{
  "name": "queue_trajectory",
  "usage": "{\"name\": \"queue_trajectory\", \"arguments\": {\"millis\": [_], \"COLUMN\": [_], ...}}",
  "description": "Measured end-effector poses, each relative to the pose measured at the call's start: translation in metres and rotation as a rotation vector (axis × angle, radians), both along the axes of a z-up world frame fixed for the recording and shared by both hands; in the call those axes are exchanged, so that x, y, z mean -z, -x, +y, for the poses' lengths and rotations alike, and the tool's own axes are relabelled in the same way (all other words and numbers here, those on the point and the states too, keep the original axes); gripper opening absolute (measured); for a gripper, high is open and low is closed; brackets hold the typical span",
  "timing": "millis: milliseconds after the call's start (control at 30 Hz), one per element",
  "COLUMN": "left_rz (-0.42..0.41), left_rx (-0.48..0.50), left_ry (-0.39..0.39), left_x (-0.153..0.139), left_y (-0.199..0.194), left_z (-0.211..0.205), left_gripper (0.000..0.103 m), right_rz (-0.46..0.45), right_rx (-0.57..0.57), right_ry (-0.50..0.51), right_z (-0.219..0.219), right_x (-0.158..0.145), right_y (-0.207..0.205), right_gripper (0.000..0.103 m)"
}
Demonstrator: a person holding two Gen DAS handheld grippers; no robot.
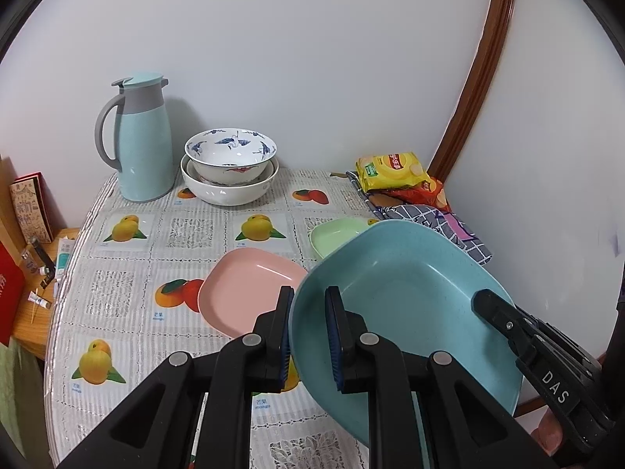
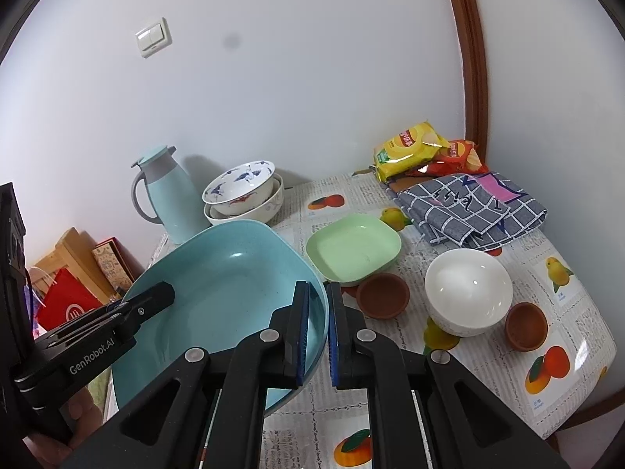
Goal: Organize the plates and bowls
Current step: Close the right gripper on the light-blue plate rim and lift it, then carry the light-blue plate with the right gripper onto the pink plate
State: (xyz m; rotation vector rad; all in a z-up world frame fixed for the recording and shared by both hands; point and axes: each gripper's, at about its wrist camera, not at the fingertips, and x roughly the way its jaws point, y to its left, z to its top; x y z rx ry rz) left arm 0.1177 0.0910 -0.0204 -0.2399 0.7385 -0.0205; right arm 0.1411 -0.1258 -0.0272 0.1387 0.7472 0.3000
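Observation:
A large blue plate (image 1: 406, 297) hangs tilted above the table, held from both sides. My left gripper (image 1: 310, 305) is shut on its left rim, and my right gripper (image 2: 318, 297) is shut on its right rim (image 2: 234, 293). Each gripper also shows in the other's view, clamped on the far rim. A pink plate (image 1: 246, 293) lies flat below the blue one, and a green plate (image 2: 353, 248) sits further back. Two white bowls (image 1: 230, 168), one with blue birds, are nested by the wall. A plain white bowl (image 2: 466, 291) stands between two small brown bowls (image 2: 383, 295).
A light blue thermos jug (image 1: 142, 140) stands at the back left. Snack bags (image 2: 414, 148) and a folded checked cloth (image 2: 472, 207) lie at the back right. The fruit-print tablecloth (image 1: 129, 297) covers the table. Boxes and small items sit on a side shelf (image 1: 35, 312).

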Motion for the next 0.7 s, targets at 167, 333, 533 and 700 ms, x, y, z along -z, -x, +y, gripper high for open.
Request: {"name": "queue_trajectory", "arguments": {"millis": [167,333,533,700], "left_rz": [-0.008,-0.014,-0.018,-0.008], "left_rx": [-0.004,-0.010,-0.019,-0.024], "left_ry": [0.006,0.003,0.000,0.004], "left_x": [-0.005,-0.009,-0.010,-0.006], "left_y": [0.001,0.000,0.000,-0.005], "left_z": [0.002,0.003,0.007,0.012], "left_gripper": [0.016,0.016,0.016,0.016], "right_rz": [-0.018,-0.027,-0.032,-0.021], "right_rx": [-0.006,-0.010,-0.020,-0.024], "right_ry": [0.003,0.003,0.004,0.004], "right_z": [0.003,0.005,0.009,0.013], "right_x": [-0.007,-0.011,-0.012,-0.007], "right_y": [0.001,0.000,-0.002,-0.007], "right_gripper": [0.009,0.009,0.009,0.009]}}
